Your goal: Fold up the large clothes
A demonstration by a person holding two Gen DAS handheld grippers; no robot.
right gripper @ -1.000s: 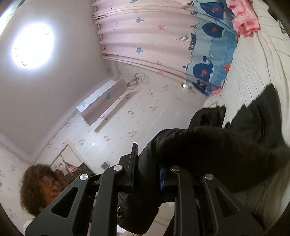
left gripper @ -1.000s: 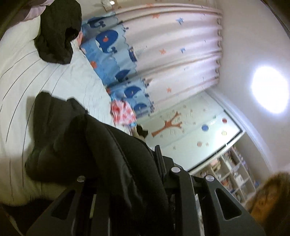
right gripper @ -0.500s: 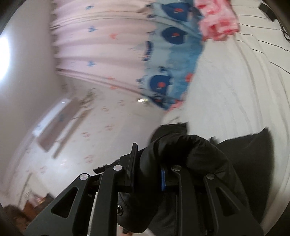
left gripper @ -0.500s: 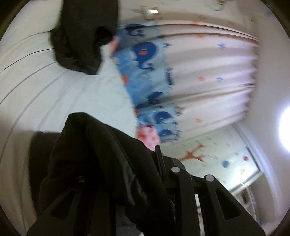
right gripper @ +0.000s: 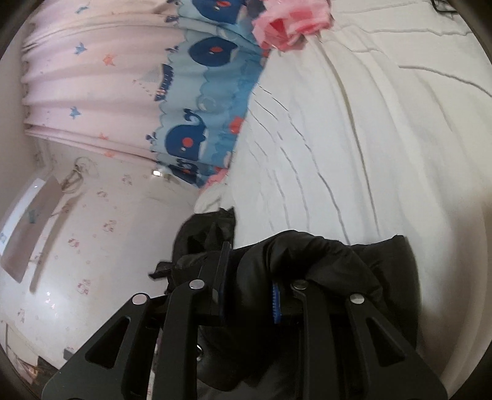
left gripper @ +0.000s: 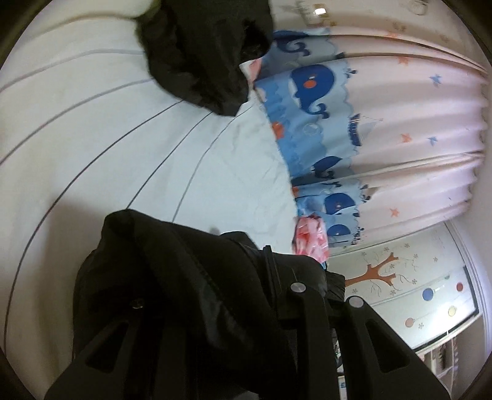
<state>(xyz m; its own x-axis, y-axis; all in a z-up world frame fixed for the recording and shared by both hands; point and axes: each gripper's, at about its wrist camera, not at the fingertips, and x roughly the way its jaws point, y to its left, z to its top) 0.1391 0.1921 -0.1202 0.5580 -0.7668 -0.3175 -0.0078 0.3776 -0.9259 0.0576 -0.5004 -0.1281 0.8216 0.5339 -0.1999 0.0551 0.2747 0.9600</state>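
Note:
A large black garment (left gripper: 172, 277) drapes over my left gripper (left gripper: 243, 274), bunched thick between the fingers, so the left finger is mostly hidden under cloth. In the right wrist view the same black garment (right gripper: 307, 264) is pinched in my right gripper (right gripper: 249, 295), a fold wedged between the blue-padded fingers. Both grippers hang low over a white bed (left gripper: 123, 147) with thin dark stripes (right gripper: 369, 138). Another black garment (left gripper: 203, 52) lies crumpled at the bed's far end.
A pink bundle (left gripper: 310, 240) (right gripper: 292, 21) lies at the bed's edge by a whale-print curtain (left gripper: 353, 123) (right gripper: 153, 92). A wall with a tree decal (left gripper: 378, 274) stands beyond. An air conditioner (right gripper: 21, 221) hangs on the wall.
Both grippers came down and forward toward the bed with the black garment held. The views rolled, so the ceiling light and the person's head left the frames.

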